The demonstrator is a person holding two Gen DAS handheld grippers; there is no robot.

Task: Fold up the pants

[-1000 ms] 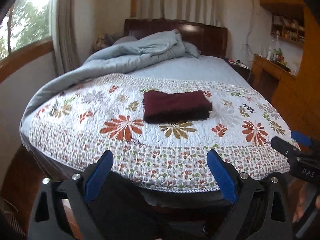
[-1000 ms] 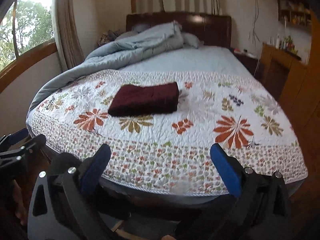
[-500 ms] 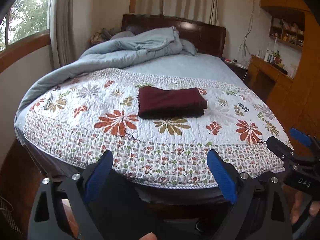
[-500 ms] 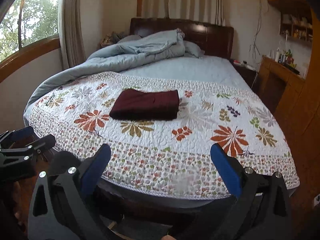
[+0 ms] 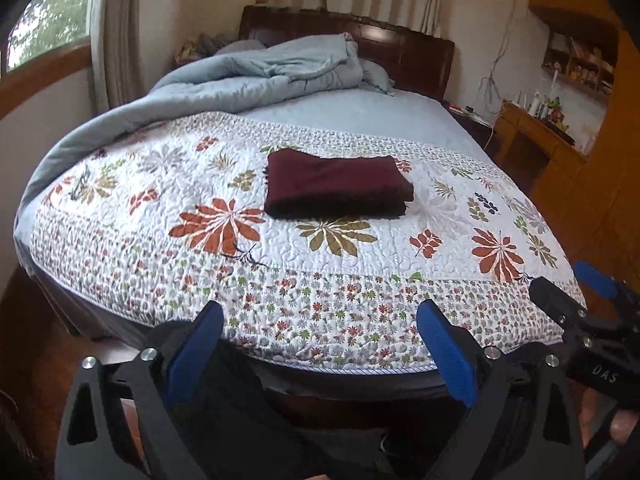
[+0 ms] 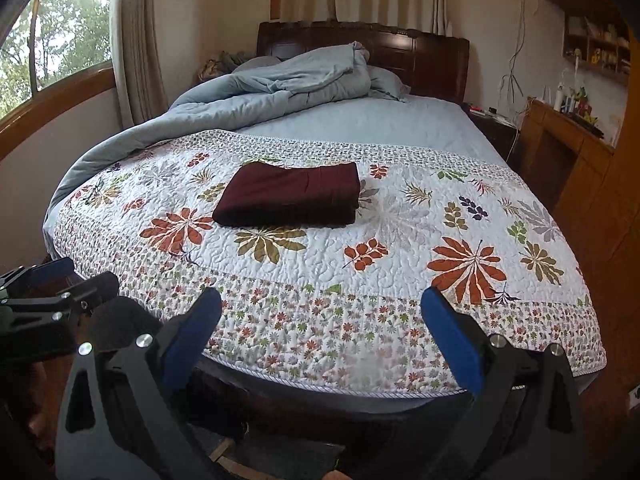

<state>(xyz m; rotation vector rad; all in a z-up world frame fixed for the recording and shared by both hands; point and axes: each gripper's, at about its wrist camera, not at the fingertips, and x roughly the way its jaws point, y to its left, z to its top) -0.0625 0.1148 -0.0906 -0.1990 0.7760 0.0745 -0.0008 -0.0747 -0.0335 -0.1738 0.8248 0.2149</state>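
Note:
Dark maroon pants (image 5: 336,184) (image 6: 290,194) lie folded into a neat rectangle on the floral quilt (image 5: 280,264) (image 6: 320,280), near the middle of the bed. My left gripper (image 5: 320,344) hangs open off the foot of the bed, well short of the pants, with nothing between its blue pads. My right gripper (image 6: 324,340) is also open and empty, likewise back from the bed's front edge. Each gripper shows at the edge of the other's view: the right gripper (image 5: 580,300) at far right, the left gripper (image 6: 60,280) at far left.
A rumpled blue-grey duvet (image 5: 256,76) is heaped toward the dark wooden headboard (image 6: 400,52). A window and curtain (image 6: 136,40) are on the left. A wooden desk with bottles (image 6: 568,128) stands on the right. Wood floor lies below the bed's foot.
Both grippers have drifted slightly relative to the bed, shifting the view a little; the folded pants stay where they were. Both stay open.

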